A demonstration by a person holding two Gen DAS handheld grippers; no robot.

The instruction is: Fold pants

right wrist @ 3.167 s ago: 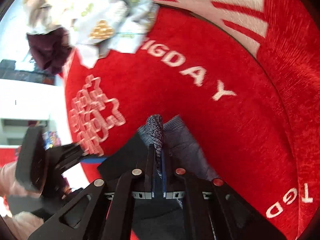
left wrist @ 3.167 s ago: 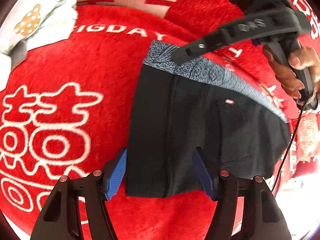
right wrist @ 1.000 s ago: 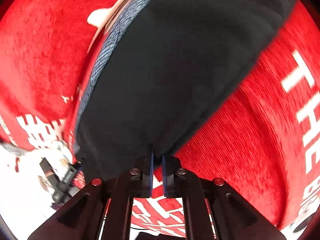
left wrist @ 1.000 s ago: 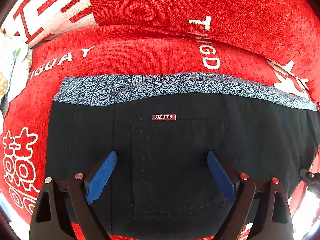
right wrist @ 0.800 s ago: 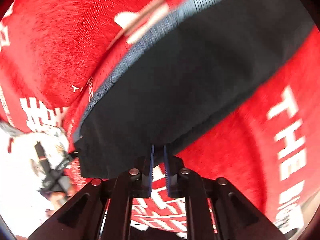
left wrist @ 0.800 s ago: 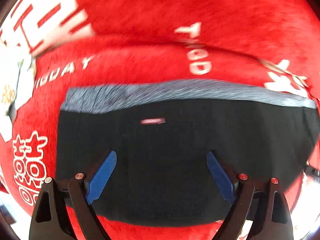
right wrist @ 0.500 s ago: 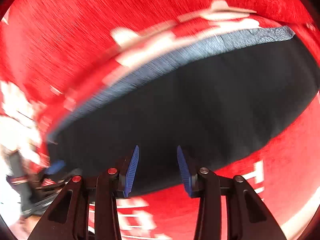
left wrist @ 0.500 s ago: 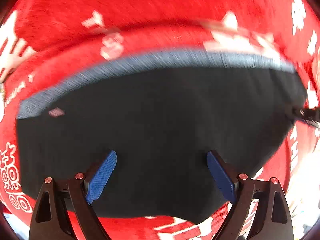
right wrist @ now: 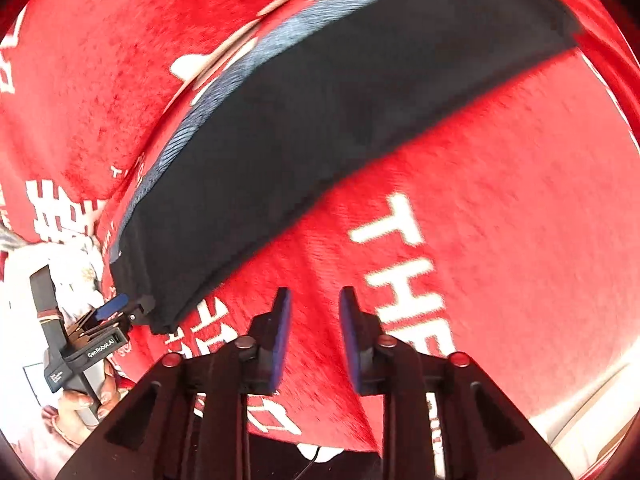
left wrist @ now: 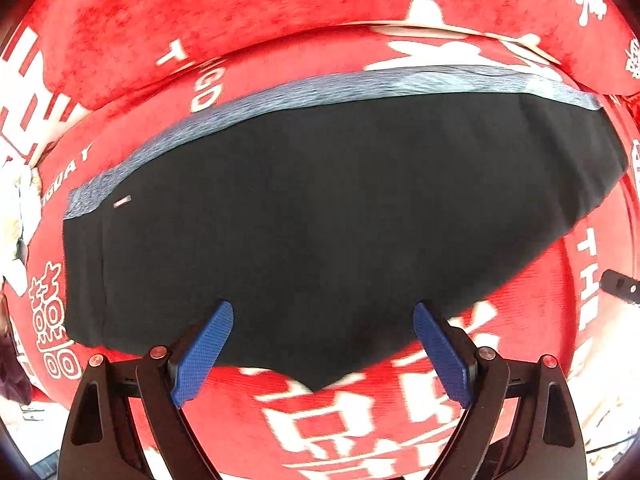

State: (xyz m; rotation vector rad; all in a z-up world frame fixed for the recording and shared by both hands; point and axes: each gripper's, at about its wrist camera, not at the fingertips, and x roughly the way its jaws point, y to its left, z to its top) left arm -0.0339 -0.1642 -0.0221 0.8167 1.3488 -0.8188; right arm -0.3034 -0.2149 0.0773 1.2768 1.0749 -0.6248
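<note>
Black pants (left wrist: 340, 216) lie flat on red blanket (left wrist: 248, 8), grey waistband at far edge. Left gripper (left wrist: 322, 344) hangs over near hem, jaws wide, prob. not touching. Right gripper (right wrist: 314, 328) off to the side over bare blanket, jaws narrow & closing, nothing btwn them.

Both wrist cameras are looking down, close, over their tongs. Both are sharing the black pants (left wrist: 340, 216) on the red blanket (right wrist: 500, 208).
</note>
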